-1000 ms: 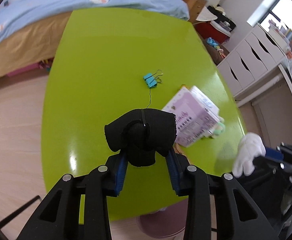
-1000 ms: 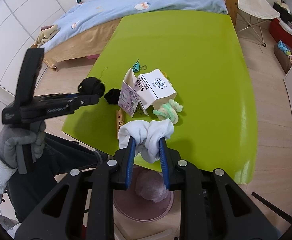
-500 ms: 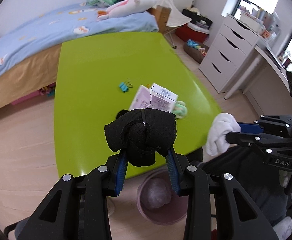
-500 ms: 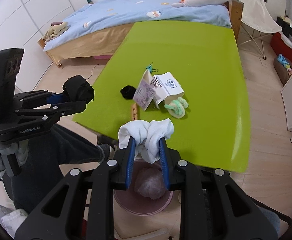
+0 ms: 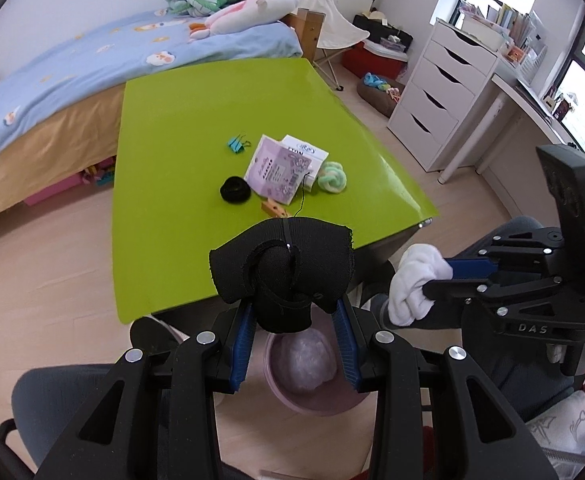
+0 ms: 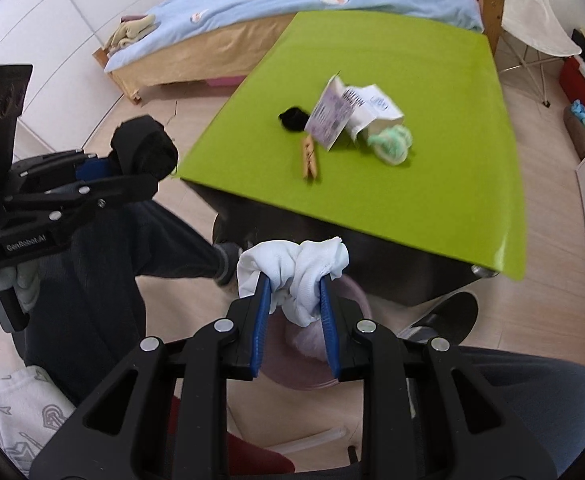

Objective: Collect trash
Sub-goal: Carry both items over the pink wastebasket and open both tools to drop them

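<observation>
Nearest, the left gripper (image 5: 292, 322) is clamped on a black sock bundle (image 5: 282, 274), and the right gripper (image 6: 294, 306) pinches a crumpled white cloth (image 6: 292, 270) between its blue pads. Both point steeply down, probably so each load can drop straight when released. Just beneath them on the floor sits the pink bin (image 5: 306, 376), lined with a pale bag; the black bundle hangs roughly over its rim, the white cloth close above it, so both pieces seem ready to be let go. Beyond the bin is the near edge of the green table (image 5: 196, 128). Farther on it lie a wooden clothespin (image 6: 310, 158), a small black roll (image 5: 234, 191), an opened paper package (image 5: 282, 170) and a pale green knot of fabric (image 5: 333, 176) just right of it. Farthest is a blue binder clip (image 5: 237, 145). These look like what remains to sort.
</observation>
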`<action>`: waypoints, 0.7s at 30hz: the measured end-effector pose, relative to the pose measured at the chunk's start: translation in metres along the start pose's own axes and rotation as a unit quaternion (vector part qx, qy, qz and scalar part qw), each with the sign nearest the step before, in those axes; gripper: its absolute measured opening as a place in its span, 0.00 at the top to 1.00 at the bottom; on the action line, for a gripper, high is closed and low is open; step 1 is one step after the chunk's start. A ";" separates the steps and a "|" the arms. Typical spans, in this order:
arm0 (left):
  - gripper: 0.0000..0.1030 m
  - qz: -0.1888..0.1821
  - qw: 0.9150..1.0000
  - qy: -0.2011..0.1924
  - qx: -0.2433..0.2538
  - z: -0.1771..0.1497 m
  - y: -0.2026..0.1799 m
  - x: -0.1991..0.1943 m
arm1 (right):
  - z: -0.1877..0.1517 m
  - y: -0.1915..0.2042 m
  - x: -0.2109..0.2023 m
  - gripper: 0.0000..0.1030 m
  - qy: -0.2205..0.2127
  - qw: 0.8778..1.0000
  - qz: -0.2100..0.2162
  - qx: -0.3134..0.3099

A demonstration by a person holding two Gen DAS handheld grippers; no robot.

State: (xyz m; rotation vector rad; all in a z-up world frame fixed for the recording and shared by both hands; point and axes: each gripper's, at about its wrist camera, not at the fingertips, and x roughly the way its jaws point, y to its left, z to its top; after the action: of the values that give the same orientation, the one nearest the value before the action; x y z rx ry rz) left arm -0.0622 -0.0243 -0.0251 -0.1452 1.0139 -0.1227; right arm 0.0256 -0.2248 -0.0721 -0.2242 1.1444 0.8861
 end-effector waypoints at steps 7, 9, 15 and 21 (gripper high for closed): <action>0.65 -0.004 1.000 0.002 0.009 -0.004 -0.006 -0.002 | -0.004 0.003 0.005 0.21 0.003 1.000 0.005 0.005; 0.65 -0.006 1.000 0.002 0.013 -0.005 -0.007 -0.002 | -0.004 -0.001 0.000 0.13 -0.004 1.000 0.005 0.015; 0.64 -0.016 0.999 0.011 0.036 -0.009 -0.020 0.001 | -0.004 -0.015 -0.018 0.06 -0.024 0.999 -0.031 0.035; 0.58 -0.040 0.996 0.030 0.073 -0.013 -0.044 0.009 | -0.008 -0.029 -0.036 0.06 -0.041 0.996 -0.054 0.050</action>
State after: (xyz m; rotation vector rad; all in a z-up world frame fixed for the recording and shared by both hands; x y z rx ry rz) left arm -0.0700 -0.0700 -0.0316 -0.0484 1.0546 -0.2748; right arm 0.0363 -0.2660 -0.0529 -0.1656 1.0874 0.7337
